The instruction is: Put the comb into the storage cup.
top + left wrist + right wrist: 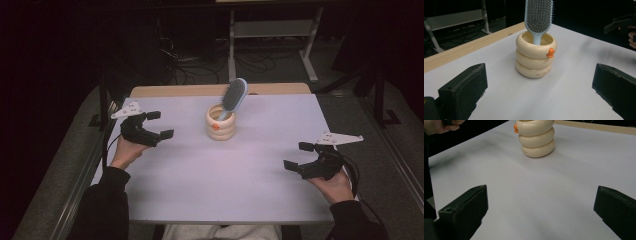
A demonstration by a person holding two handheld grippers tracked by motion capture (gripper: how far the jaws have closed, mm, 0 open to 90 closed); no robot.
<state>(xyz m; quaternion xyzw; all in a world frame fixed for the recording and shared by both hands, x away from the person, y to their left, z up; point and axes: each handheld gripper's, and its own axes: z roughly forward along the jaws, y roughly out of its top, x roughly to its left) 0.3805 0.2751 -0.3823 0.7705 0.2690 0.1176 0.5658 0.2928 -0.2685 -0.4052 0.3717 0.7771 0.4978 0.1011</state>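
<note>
Hairbrush [234,95] stands handle-down in the cream ringed holder [221,126] at mid-worktop [200,190]. Left gripper [160,124] and right gripper [298,155], both wide and empty, flank it well apart; placement appears complete.

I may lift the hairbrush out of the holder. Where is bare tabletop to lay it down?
The white tabletop is bare nearly everywhere: the wide stretch between the cream ringed holder and the near edge, flanked by the left hand-held gripper and right hand-held gripper, both open. The hairbrush stands in the holder, the only occupied spot.
</note>
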